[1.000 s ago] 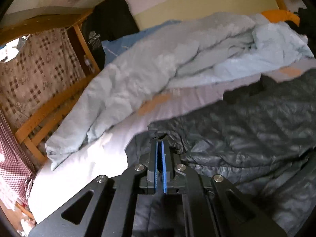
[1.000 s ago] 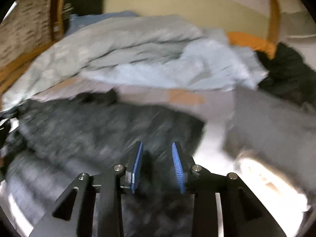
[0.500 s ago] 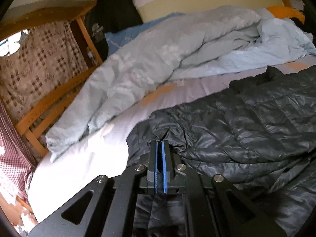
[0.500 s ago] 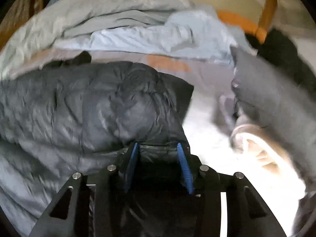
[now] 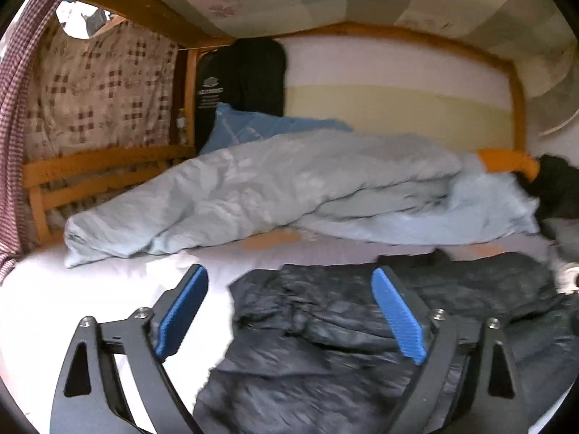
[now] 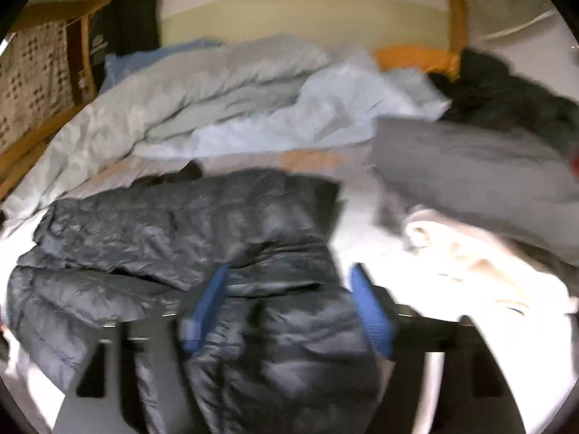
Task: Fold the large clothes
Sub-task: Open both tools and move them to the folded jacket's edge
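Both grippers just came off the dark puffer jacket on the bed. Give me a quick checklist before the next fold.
1. Left gripper released: ok. Its fingers have just been opening and stand wide, pressing nothing.
2. Right gripper released: ok. Just opened too; the jacket lies below between the fingers, not pinched.
3. Dark puffer jacket resting on the bed: ok, lying on the white sheet.
4. Jacket lying flat: not ok, its surface is rumpled and bunched.
5. Room beyond the jacket: not ok, the light blue duvet lies close behind it.
6. Grey garment clear of the jacket: cannot tell, the right view is blurred.
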`<state>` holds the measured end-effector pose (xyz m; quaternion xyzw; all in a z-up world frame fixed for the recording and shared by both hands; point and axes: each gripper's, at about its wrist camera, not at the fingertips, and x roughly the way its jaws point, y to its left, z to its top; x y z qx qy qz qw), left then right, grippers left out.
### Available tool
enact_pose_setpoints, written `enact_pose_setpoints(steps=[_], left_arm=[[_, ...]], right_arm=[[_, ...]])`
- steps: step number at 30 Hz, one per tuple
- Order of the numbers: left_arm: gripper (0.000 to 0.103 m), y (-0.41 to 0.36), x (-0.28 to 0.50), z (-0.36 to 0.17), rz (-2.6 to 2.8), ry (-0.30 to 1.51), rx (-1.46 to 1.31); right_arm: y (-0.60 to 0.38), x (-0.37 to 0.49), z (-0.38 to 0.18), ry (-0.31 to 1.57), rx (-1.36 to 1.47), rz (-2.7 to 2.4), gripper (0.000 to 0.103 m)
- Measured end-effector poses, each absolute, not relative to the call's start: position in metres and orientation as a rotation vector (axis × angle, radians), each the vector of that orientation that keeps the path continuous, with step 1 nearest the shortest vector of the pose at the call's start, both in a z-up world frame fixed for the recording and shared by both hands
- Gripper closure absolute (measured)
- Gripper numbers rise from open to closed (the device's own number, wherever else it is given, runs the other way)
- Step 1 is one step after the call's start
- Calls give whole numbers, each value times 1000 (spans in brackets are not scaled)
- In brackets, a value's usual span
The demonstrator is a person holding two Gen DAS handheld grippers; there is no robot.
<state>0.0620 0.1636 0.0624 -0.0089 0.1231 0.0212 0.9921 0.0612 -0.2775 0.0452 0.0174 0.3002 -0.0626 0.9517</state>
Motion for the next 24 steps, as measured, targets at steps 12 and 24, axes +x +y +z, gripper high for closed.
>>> enact_pose_setpoints(steps=[12, 24], left_arm=[[1, 109, -5, 62, -165, 189, 45], [1, 43, -34, 8, -225, 415, 206]], right_arm=[[-264, -11, 63, 390, 53, -82, 12], [-210, -45, 38, 433, -105, 38, 0]])
